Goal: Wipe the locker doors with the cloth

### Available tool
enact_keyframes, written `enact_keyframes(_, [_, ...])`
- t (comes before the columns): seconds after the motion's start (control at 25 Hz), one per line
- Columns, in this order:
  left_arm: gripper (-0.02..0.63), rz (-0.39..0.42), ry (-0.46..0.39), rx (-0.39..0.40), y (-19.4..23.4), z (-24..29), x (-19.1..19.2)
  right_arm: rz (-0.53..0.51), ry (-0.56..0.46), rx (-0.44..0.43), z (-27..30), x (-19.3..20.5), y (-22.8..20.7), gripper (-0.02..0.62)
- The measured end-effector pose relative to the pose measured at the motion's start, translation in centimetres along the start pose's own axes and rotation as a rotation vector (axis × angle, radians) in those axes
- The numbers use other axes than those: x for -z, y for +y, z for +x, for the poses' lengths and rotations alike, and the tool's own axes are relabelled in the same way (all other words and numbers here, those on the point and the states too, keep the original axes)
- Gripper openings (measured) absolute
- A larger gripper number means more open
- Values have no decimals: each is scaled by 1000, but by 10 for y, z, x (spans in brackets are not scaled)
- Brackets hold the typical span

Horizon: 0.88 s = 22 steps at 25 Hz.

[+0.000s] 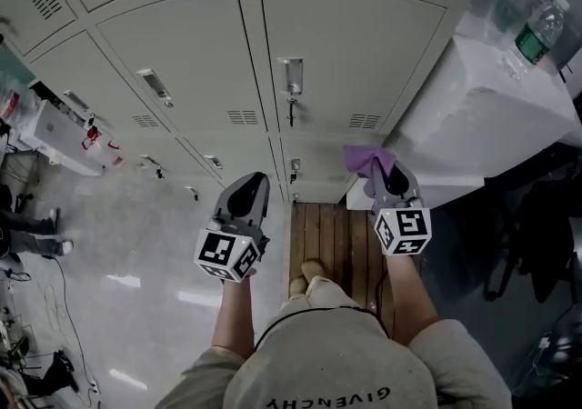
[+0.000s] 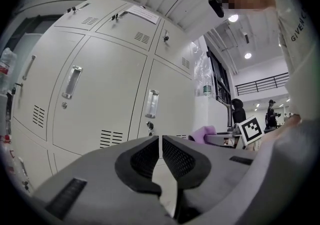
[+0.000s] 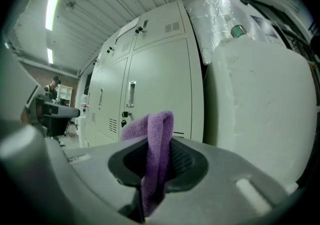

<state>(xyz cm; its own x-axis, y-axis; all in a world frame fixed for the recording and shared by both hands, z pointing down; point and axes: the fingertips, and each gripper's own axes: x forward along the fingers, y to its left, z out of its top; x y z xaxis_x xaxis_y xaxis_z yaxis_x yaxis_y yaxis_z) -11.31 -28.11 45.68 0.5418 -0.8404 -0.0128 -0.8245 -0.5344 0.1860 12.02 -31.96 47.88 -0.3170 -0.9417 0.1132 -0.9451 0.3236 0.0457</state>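
Right gripper view shows our right gripper (image 3: pixel 158 158) clamped mid-fold on the purple cloth (image 3: pixel 161 124), which we judge soft, light and floppy, near the locker doors (image 3: pixel 160 84), while our left gripper (image 2: pixel 160 151) has its jaws together, empty.

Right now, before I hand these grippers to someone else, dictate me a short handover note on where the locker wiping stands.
Left gripper: jaws closed with nothing between them, held in front of the locker doors.
Right gripper: shut on the purple cloth, which sticks up folded out of the jaws.
The doors in view are closed. The cloth is held short of them, not touching.
Done: the cloth is in hand. Whether any door has been wiped cannot be told.
Left: bring the cloth to a door and wipe, probably starting with the lower doors nearest the right gripper.
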Motion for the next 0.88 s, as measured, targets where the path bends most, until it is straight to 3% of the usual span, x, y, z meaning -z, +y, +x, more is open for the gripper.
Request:
enact_keyframes(0.32, [18,39,-24,-22,-9,-35,-6,68,-57,-87,-43,-17,34,54])
enact_keyframes(0.88, [18,51,-70,-46,-22,-69,-20,66,-107,-94,-81,-30,47,53])
